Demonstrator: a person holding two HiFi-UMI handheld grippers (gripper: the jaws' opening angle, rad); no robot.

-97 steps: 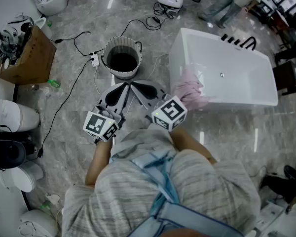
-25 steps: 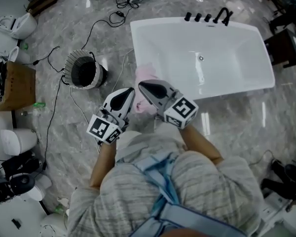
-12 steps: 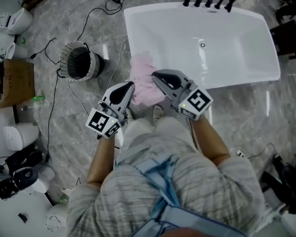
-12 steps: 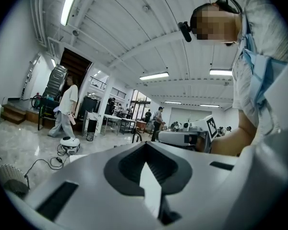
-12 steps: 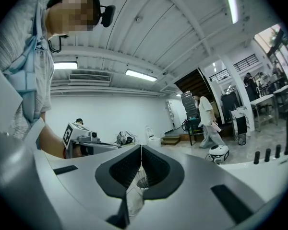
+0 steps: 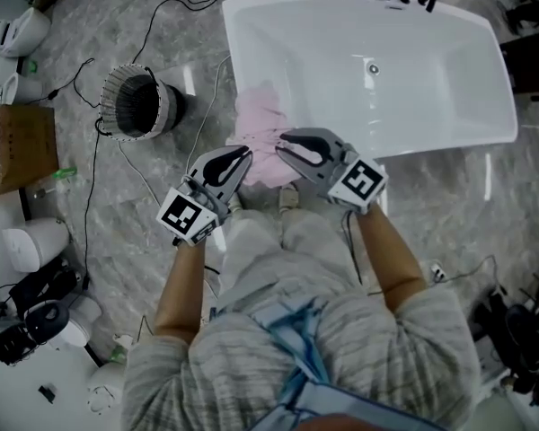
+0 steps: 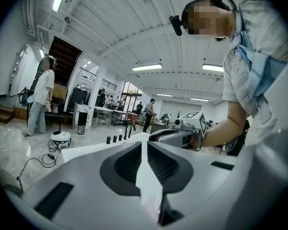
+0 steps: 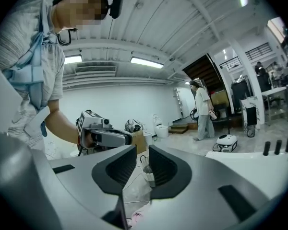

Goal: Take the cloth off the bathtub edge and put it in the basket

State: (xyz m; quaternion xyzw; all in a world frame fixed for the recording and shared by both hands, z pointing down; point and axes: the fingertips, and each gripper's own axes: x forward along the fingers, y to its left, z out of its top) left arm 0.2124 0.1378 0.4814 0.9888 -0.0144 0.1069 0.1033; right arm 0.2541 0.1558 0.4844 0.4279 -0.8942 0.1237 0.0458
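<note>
Pink cloth (image 6: pixel 262 131) hangs over the bathtub (image 6: pixel 413 88) edge in the middle of the picture, its long side running up and down. At the upper left stands one basket (image 6: pixel 117 106). Next, the left gripper (image 6: pixel 242 155) is clenched on nothing. The right gripper (image 6: pixel 283 144) has just been opening a little and holds nothing. The one cloth lies just past both tips, maybe nearer the right one.

The left gripper (image 6: pixel 242 156) and the right gripper (image 6: pixel 284 143) have come down to the cloth (image 6: pixel 260 119), which is now between their tips, and the right gripper's empty jaws have just been opening.
</note>
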